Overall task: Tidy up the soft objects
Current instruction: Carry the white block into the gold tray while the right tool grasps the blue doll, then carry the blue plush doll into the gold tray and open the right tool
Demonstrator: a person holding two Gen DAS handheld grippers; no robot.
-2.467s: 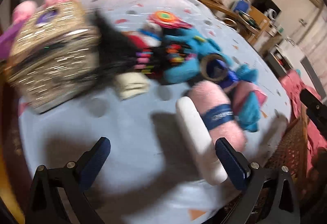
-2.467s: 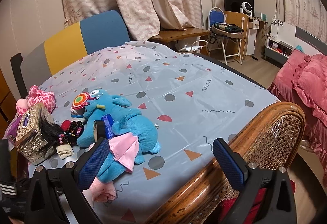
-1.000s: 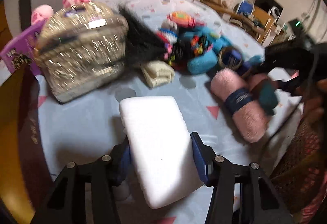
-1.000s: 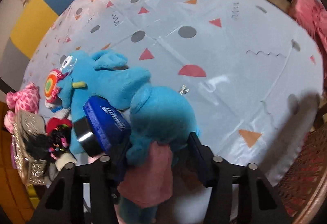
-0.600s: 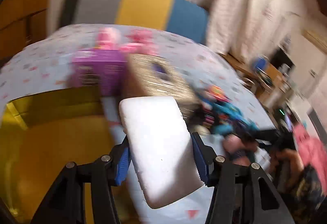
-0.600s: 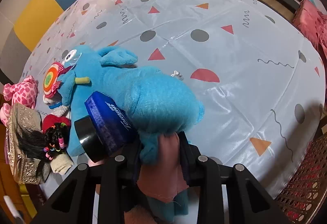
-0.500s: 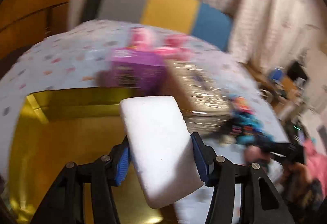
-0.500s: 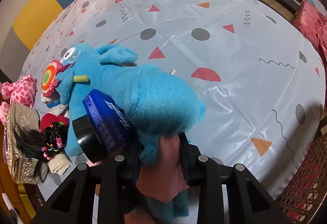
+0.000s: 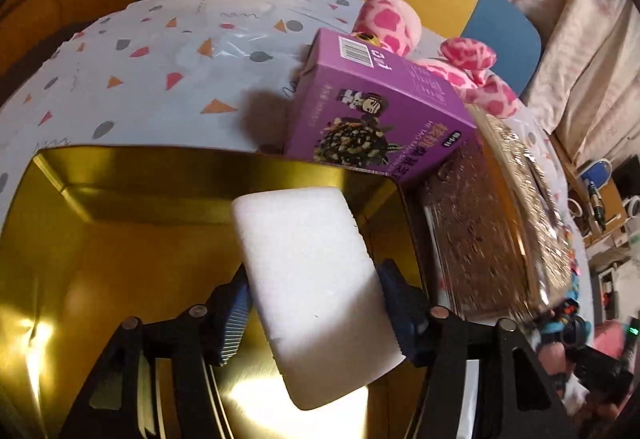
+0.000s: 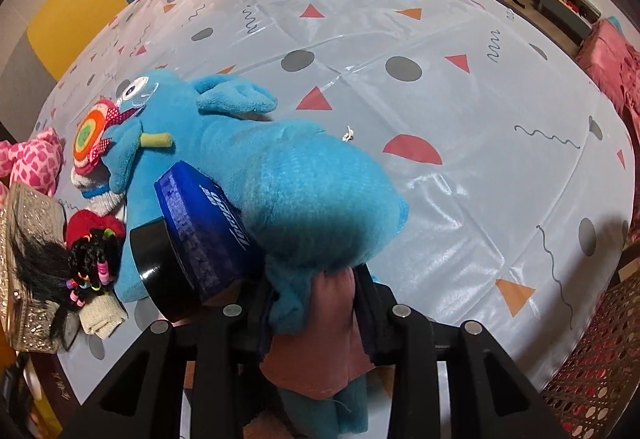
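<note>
— Both grippers loaded? Log them.
— Your left gripper [image 9: 312, 303] is clamped on the white sponge [image 9: 308, 279], low centre of frame, over the gold tin [image 9: 100, 239]. Purple box [image 9: 372, 119] sits at the tin's upper right rim.
— Right?
— Your right gripper [image 10: 316, 303] pinches the blue plush [image 10: 288, 183], frame centre, above the tablecloth [image 10: 460, 87].

home bedroom, curtains [image 9: 592, 39], pink bedding [image 10: 616, 67]
</note>
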